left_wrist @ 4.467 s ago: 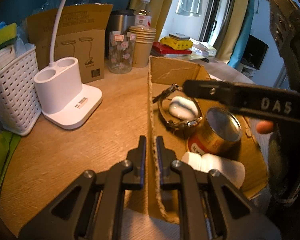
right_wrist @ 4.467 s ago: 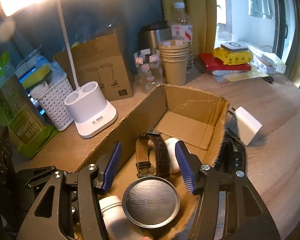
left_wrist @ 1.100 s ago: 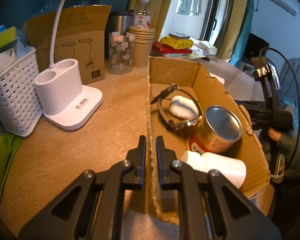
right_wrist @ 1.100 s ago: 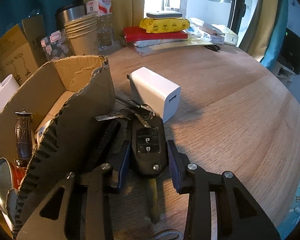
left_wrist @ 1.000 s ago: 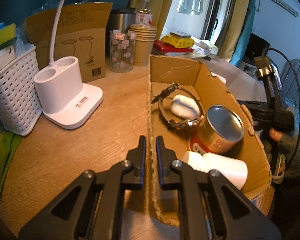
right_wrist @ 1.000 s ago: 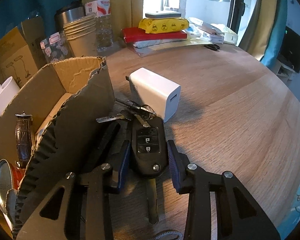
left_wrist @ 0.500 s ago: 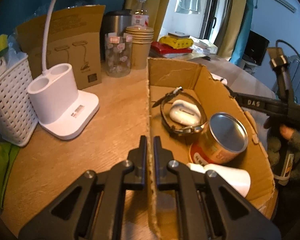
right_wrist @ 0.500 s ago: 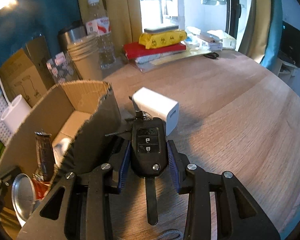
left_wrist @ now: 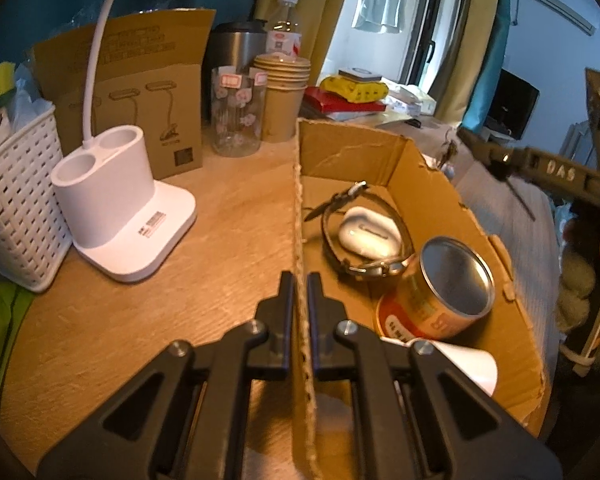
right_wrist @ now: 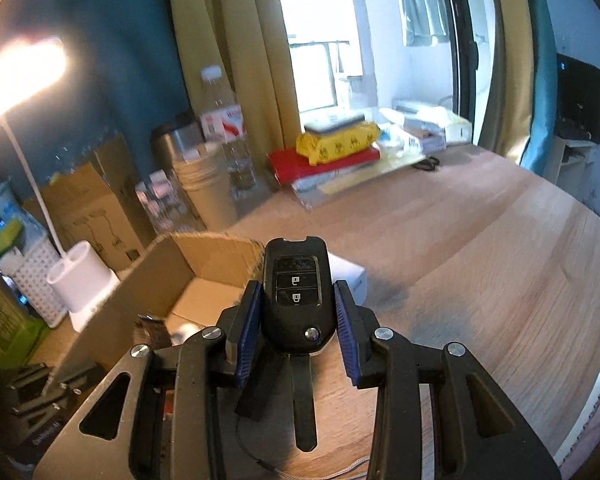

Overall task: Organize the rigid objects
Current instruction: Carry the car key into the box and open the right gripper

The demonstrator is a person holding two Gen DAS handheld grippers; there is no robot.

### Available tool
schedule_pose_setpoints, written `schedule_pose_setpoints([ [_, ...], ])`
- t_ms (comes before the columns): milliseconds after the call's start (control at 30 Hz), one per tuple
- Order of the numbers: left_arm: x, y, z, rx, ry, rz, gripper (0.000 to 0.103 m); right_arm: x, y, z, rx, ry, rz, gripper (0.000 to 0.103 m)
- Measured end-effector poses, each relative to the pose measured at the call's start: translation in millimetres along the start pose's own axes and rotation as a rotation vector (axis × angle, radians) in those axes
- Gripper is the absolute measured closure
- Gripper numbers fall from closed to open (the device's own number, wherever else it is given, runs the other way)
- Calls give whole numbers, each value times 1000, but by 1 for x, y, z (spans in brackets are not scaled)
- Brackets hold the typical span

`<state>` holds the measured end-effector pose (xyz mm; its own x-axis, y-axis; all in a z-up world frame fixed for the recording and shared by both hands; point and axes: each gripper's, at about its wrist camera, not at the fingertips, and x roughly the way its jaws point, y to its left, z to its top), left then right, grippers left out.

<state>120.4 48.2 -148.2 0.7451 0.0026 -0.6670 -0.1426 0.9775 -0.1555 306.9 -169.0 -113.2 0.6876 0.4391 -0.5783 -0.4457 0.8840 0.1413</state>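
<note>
My left gripper (left_wrist: 299, 284) is shut on the near left wall of the open cardboard box (left_wrist: 416, 184). Inside the box lie a brown-strapped watch (left_wrist: 364, 266), a white earbud case (left_wrist: 367, 232), a tin can (left_wrist: 440, 292) on its side and a white bottle (left_wrist: 466, 362). My right gripper (right_wrist: 296, 296) is shut on a black car key fob (right_wrist: 298, 292), held in the air above the table beside the box (right_wrist: 168, 276). The key bunch (left_wrist: 448, 152) hangs from it in the left wrist view. A white charger (right_wrist: 350, 278) lies on the table behind the fob.
A white lamp base (left_wrist: 116, 208), a white basket (left_wrist: 16, 200), a cardboard package (left_wrist: 140, 92), a glass jar (left_wrist: 238, 112), paper cups (left_wrist: 282, 96) and bottles stand left of the box. Books and packets (right_wrist: 332, 148) lie at the table's far side.
My right gripper has lifted the key fob off the table and risen well above it, toward the box. My left gripper still holds the box wall.
</note>
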Motion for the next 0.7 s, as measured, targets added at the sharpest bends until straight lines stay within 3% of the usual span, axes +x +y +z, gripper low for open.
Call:
schedule_pose_setpoints([
  [367,-4,-2,0,8,-13,13,95,-26,43,25,-99,-81,57,65],
  [700,-3,-2,0,7,-12,14,95,3,64,24,-149,-25,82,65],
])
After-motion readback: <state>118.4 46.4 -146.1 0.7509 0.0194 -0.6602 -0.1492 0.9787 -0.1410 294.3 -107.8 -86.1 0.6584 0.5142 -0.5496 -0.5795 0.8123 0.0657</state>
